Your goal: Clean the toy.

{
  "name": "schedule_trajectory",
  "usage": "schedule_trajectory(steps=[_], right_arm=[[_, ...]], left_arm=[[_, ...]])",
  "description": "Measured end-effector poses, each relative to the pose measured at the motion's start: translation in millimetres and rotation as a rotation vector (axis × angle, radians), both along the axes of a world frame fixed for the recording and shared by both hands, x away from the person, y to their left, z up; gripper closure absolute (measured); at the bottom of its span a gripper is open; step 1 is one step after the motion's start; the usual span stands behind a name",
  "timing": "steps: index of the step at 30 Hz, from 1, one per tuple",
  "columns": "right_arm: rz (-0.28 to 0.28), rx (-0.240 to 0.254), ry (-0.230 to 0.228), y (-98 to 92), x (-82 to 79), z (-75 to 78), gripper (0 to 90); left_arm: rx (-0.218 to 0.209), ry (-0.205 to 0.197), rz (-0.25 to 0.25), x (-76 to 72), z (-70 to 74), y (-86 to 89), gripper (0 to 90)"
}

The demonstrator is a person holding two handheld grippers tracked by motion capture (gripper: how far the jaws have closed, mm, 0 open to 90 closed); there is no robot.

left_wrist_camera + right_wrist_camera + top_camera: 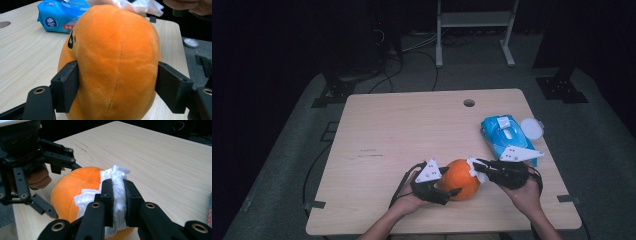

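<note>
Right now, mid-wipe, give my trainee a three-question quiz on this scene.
1. True or false: the left gripper holds the orange plush at its sides.
2. What does the right gripper clamp? A) a sponge B) a white tissue C) a cable
3. Which blue thing lies on the table beyond the right gripper?

Key: 1 true; 2 B; 3 the wipes pack.

Each hand carries a matte black tool point(447, 192) built of flat linkage bars pinned with brass-ringed rivets, ending in two blocky rectangular jaws, topped by a pale grey three-cornered plate with dark dots, the other tool point(479, 167) alike, black cables trailing, forearms bare.
</note>
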State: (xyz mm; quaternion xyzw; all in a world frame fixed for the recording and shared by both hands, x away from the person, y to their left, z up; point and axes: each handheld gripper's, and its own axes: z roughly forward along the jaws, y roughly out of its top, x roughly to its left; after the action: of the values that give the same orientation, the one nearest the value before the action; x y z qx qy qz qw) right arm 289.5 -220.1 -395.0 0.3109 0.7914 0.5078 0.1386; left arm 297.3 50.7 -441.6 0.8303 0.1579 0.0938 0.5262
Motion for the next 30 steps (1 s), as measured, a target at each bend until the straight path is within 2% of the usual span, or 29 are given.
schedule_trajectory(steps=[5, 9, 13, 16, 19, 21, 22, 24, 25, 27, 30], right_arm=[[0.077, -0.029, -0.031, 18.2, -11.0, 11.1, 80.2], [0.104, -0.086, -0.066, 34.1, -15.6, 13.4, 80.2], [0.120, -0.059, -0.022, 24.5, -10.4, 11.6, 80.1], [0.102, -0.059, -0.020, 18.3, -11.8, 14.3, 80.1], [0.112, -0.063, -0.031, 24.9, -14.9, 15.7, 80.1], [0.152, -0.059, -0.031, 36.5, -19.0, 16.3, 80.0], [0.169, -0.083, -0.047, 44.4, -21.6, 16.8, 80.0], [0.166, -0.118, -0.069, 51.8, -23.2, 17.2, 80.0], [0.156, -0.131, -0.079, 52.4, -21.9, 17.2, 79.9], [0.126, -0.117, -0.074, 45.3, -16.6, 17.3, 79.9], [0.074, -0.061, -0.039, 24.4, -7.5, 18.0, 79.8]], left_arm=[[-0.020, 0.032, 0.040, 1.7, 0.7, -1.7, 25.3], [0.006, -0.005, 0.032, -2.1, 0.8, -5.9, 23.0], [-0.017, -0.022, -0.036, 3.5, -0.1, 3.5, 17.6], [-0.046, 0.010, -0.043, 9.1, -3.9, 4.3, 16.1], [-0.025, -0.015, -0.040, 4.2, -2.8, -1.8, 21.9], [0.010, -0.072, -0.057, -4.4, -0.8, -9.8, 24.5], [0.020, -0.094, -0.067, -7.4, -0.8, -12.5, 25.5], [0.058, -0.136, -0.084, -14.2, -0.9, -17.4, 26.5], [0.066, -0.142, -0.086, -15.5, -1.2, -17.8, 26.7], [0.056, -0.116, -0.072, -13.4, -1.4, -15.3, 27.1], [0.036, -0.090, -0.060, -8.3, -2.2, -10.4, 27.1]])
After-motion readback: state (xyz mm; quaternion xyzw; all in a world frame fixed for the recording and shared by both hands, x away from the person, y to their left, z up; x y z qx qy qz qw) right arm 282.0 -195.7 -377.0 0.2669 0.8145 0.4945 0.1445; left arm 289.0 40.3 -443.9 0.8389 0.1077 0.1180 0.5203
